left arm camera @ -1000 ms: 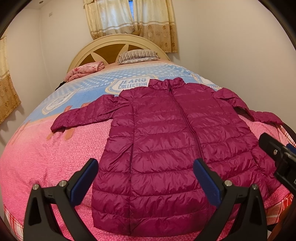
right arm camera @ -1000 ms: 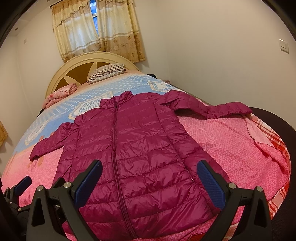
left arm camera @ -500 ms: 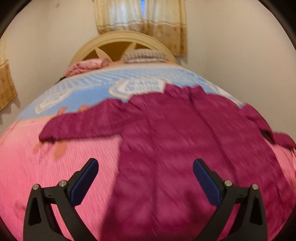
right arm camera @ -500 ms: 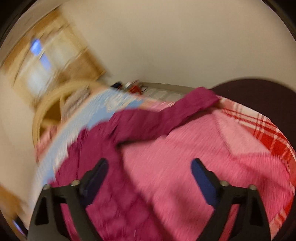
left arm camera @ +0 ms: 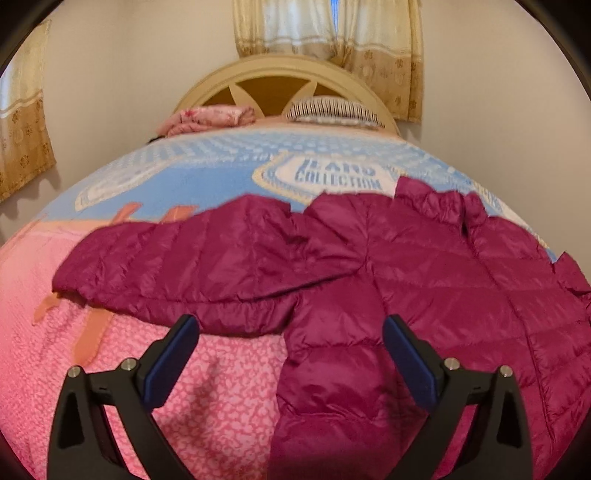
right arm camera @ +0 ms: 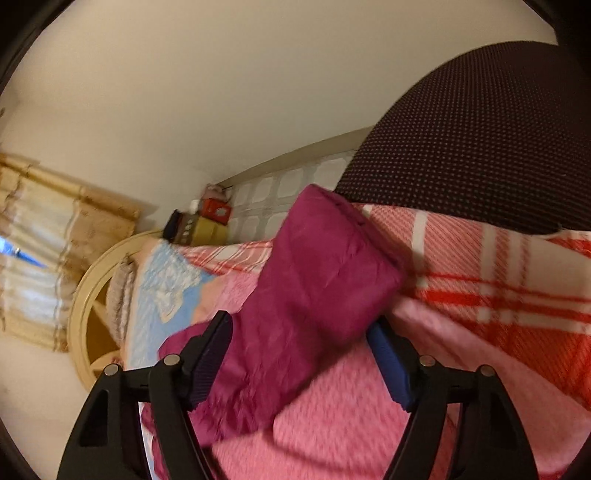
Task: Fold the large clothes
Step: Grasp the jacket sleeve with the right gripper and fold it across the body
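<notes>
Pink bed [left arm camera: 221, 387]: puffy, slippery jacket [left arm camera: 424, 295]. Your left gripper [left arm camera: 291, 358] gapes empty; right gripper [right arm camera: 299, 354], jaws just closing, straddles sleeve [right arm camera: 314, 280]; pinch its cuff.

A home bedroom: bed [left arm camera: 207, 173] with headboard [left arm camera: 273, 74], pillow [left arm camera: 332, 110], curtains [left arm camera: 325, 29]

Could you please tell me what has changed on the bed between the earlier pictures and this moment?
Both claws left the jacket's hem and swung outward. The left claw now hangs open by the left sleeve. The right claw rolled over and straddles the right sleeve; its jaws have just been closing, not yet clamped. The jacket stays spread flat, and the striped pillow is unmoved.
</notes>
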Action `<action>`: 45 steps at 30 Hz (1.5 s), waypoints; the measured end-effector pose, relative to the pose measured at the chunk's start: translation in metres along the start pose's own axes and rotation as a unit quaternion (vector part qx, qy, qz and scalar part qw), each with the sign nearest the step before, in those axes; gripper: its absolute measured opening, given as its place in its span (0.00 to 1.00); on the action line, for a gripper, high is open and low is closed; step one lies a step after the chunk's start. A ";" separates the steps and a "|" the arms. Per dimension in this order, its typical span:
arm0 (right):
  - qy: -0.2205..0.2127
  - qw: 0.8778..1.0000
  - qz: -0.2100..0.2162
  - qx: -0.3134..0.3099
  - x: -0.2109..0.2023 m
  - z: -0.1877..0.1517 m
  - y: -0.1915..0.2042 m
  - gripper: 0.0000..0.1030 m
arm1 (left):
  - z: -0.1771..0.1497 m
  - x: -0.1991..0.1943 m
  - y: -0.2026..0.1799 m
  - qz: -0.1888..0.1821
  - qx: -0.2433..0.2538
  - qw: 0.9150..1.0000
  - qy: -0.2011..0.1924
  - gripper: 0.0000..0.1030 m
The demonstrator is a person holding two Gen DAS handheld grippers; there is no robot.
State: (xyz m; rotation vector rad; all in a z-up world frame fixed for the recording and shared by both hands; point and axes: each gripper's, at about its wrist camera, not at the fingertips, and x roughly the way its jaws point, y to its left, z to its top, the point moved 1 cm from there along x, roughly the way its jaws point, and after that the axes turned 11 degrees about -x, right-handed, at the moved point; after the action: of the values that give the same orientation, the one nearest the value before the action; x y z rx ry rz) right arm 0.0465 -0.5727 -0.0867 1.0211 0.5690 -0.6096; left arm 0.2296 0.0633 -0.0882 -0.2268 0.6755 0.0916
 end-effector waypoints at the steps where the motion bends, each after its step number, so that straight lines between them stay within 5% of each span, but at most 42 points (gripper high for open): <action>1: -0.018 1.000 -0.016 -0.004 0.001 0.003 0.001 0.73 | 0.000 0.002 0.002 0.002 -0.004 1.000 0.007 0.99; 4: -0.039 0.998 -0.041 -0.027 0.005 0.011 0.008 0.68 | -0.001 0.013 0.009 0.001 -0.025 0.999 0.040 0.99; 6: -0.022 0.996 -0.065 -0.049 0.015 0.015 0.012 0.21 | -0.002 0.020 0.017 -0.006 -0.047 0.997 0.061 0.99; 11: -0.022 0.992 -0.081 -0.095 0.018 0.020 0.020 0.09 | -0.002 0.019 0.034 -0.041 -0.100 0.992 0.066 0.99; 15: -0.094 0.972 -0.095 -0.195 -0.030 0.015 0.081 0.08 | -0.002 0.009 0.046 -0.044 -0.127 0.989 0.054 0.99; 19: -0.167 0.922 -0.068 -0.342 -0.084 -0.002 0.186 0.08 | 0.000 -0.005 0.054 -0.027 -0.111 0.993 0.039 0.99; 22: -0.173 0.884 -0.022 -0.434 -0.101 -0.042 0.261 0.08 | -0.003 -0.013 0.058 -0.017 -0.095 0.995 0.028 0.99; 26: -0.126 0.848 0.069 -0.510 -0.090 -0.120 0.341 0.08 | -0.008 -0.016 0.065 -0.021 -0.097 0.995 0.021 0.99; 31: -0.030 0.813 0.162 -0.559 -0.049 -0.243 0.379 0.08 | -0.012 -0.008 0.077 -0.035 -0.130 0.990 0.040 0.99; 37: 0.044 0.777 0.167 -0.606 0.019 -0.351 0.382 0.08 | -0.014 -0.004 0.074 -0.037 -0.126 0.990 0.046 1.00; 43: 0.077 0.762 0.177 -0.618 0.035 -0.396 0.377 0.09 | -0.015 -0.003 0.076 -0.050 -0.131 0.989 0.045 1.00; 45: 0.114 0.756 0.190 -0.616 0.035 -0.409 0.373 0.21 | -0.015 -0.002 0.075 -0.048 -0.128 0.990 0.047 1.00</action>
State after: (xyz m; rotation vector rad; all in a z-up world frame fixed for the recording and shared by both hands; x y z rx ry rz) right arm 0.2703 -0.0661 -0.0550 -0.0935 0.7716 0.3142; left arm 0.2071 0.1330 -0.1119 -0.5125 0.7444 0.0759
